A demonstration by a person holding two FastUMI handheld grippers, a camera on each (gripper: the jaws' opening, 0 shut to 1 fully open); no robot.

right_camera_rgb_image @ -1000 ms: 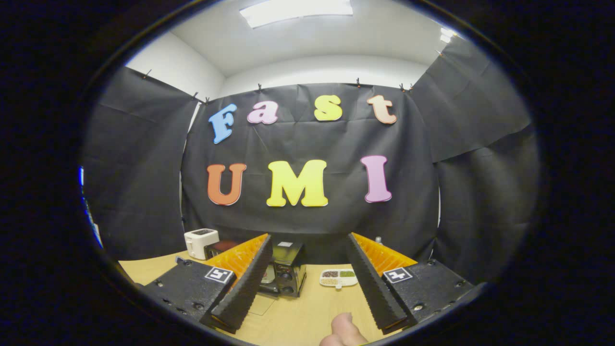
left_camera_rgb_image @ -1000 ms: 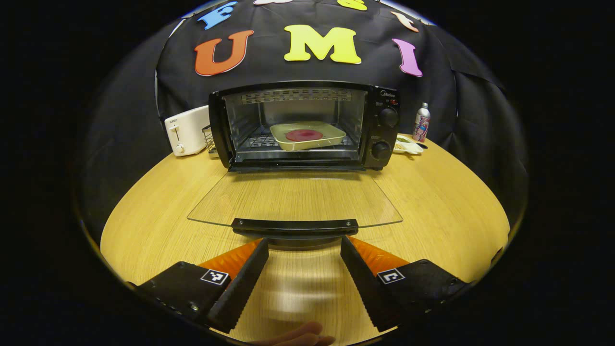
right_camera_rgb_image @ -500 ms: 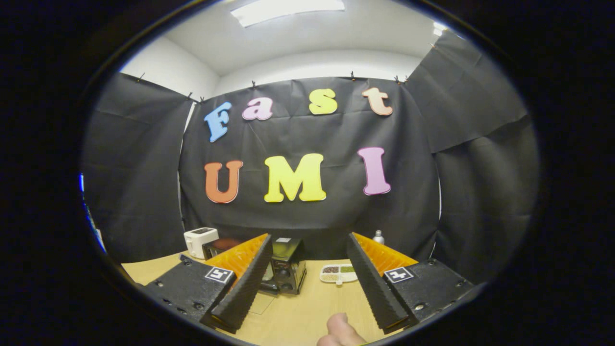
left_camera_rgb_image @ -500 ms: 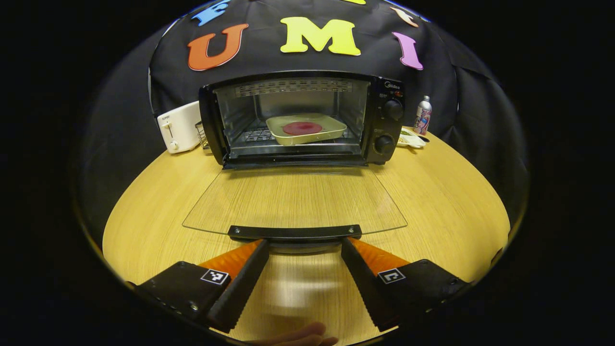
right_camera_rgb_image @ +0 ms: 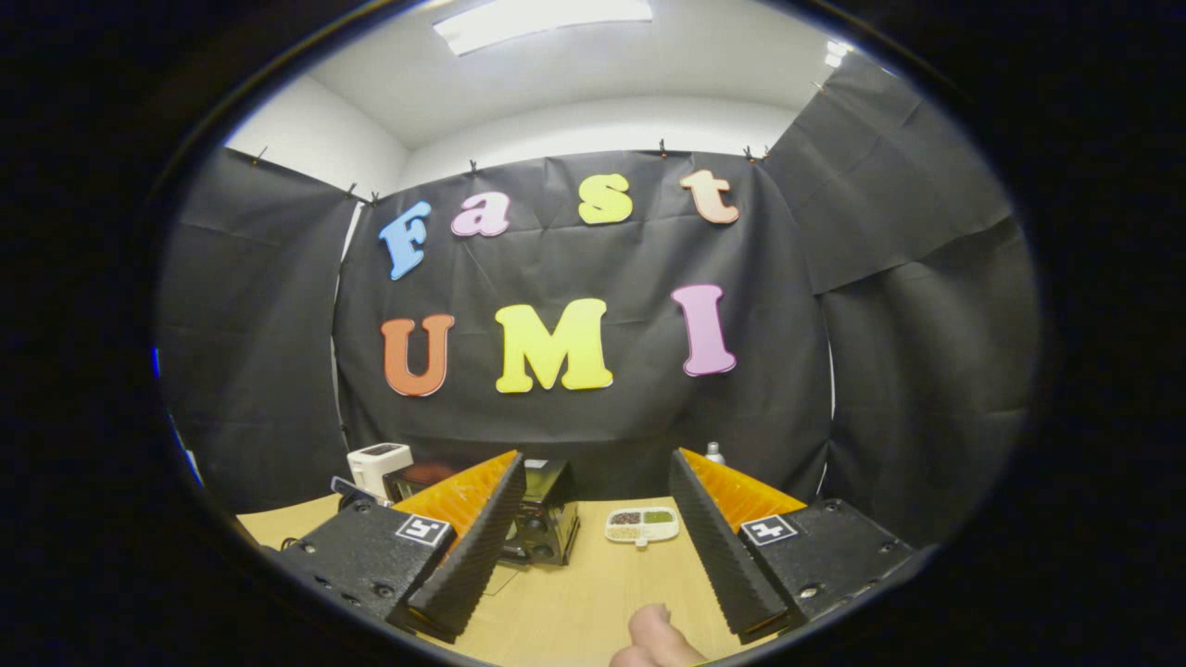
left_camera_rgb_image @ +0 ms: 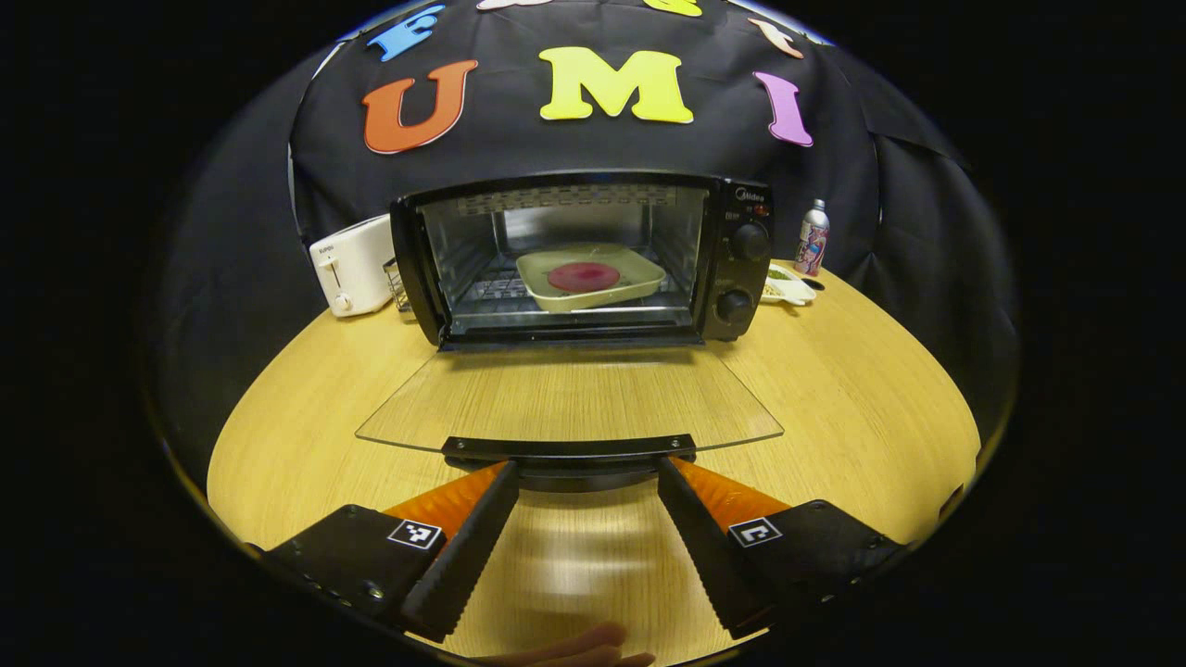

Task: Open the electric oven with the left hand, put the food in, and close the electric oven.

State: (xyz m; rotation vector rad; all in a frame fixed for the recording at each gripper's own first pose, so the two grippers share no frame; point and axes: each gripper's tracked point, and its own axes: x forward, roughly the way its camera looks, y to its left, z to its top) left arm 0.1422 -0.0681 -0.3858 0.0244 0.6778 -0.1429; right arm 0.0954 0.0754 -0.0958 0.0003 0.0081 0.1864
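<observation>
Left gripper view: fingers (left_camera_rgb_image: 463, 547) spread wide, nothing between them, the left gripper (left_camera_rgb_image: 586, 472) sitting just short of the oven door's handle (left_camera_rgb_image: 568, 448); whether the tips touch it I cannot tell. The glass door (left_camera_rgb_image: 570, 396) lies folded down flat over the wooden table (left_camera_rgb_image: 862, 389). The oven (left_camera_rgb_image: 584, 257) stands open at the back of the table. Inside, on the wire rack, a pale square tray (left_camera_rgb_image: 590, 283) holds a round red piece of food (left_camera_rgb_image: 584, 276). Two knobs (left_camera_rgb_image: 747, 241) on the oven's right panel. A white toaster (left_camera_rgb_image: 352, 265) just beside the oven on one side; on the other a small dish (left_camera_rgb_image: 788, 285) and a can (left_camera_rgb_image: 813, 237) near the cloth wall. A fingertip (left_camera_rgb_image: 574, 648) shows at the bottom edge.

Right gripper view: fingers (right_camera_rgb_image: 468, 556) spread, empty, the right gripper (right_camera_rgb_image: 598, 472) held well above the table (right_camera_rgb_image: 593, 593) and well back from the oven (right_camera_rgb_image: 542, 523), seen small and far off. The toaster (right_camera_rgb_image: 378, 463) and a divided dish (right_camera_rgb_image: 641, 524) flank it. A thumb (right_camera_rgb_image: 653, 630) at the bottom edge.
</observation>
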